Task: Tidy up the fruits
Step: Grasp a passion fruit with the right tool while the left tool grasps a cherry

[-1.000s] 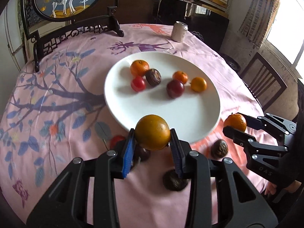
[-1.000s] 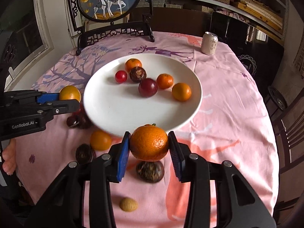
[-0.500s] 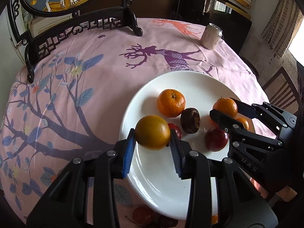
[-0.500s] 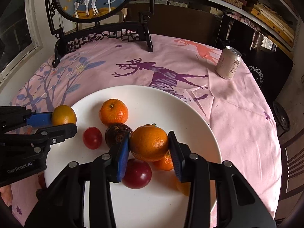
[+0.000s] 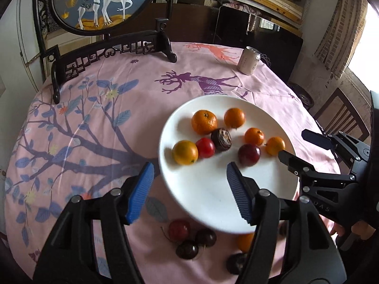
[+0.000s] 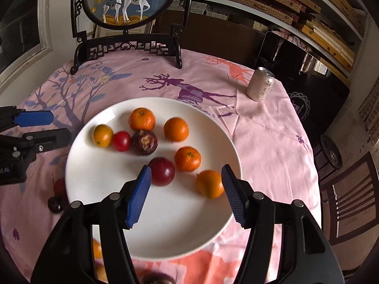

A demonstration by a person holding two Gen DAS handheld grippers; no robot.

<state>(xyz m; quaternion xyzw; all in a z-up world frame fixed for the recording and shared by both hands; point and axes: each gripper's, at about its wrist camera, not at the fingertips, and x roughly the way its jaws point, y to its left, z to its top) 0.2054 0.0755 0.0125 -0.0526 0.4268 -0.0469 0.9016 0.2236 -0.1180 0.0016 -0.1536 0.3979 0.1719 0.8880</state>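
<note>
A white plate (image 5: 213, 194) (image 6: 170, 224) on the pink cloth holds several fruits. The yellow-orange fruit (image 5: 185, 152) (image 6: 102, 135) lies at the plate's left edge, beside a red one (image 5: 205, 147). The orange (image 5: 234, 117) (image 6: 176, 129) lies toward the plate's far side. My left gripper (image 5: 189, 184) is open and empty above the plate's near left rim. My right gripper (image 6: 186, 189) is open and empty above the plate's near side. Several dark and red fruits (image 5: 187, 239) lie on the cloth in front of the plate.
A drinks can (image 5: 248, 60) (image 6: 260, 87) stands at the far right of the table. A framed deer screen on a black stand (image 5: 111, 42) (image 6: 128, 45) stands at the back. A wooden chair (image 6: 348, 201) is off the right edge.
Both grippers opened and let go of their fruits onto the plate. The yellow-orange fruit now lies at the left edge, the orange toward the far side. Both grippers drew back.
</note>
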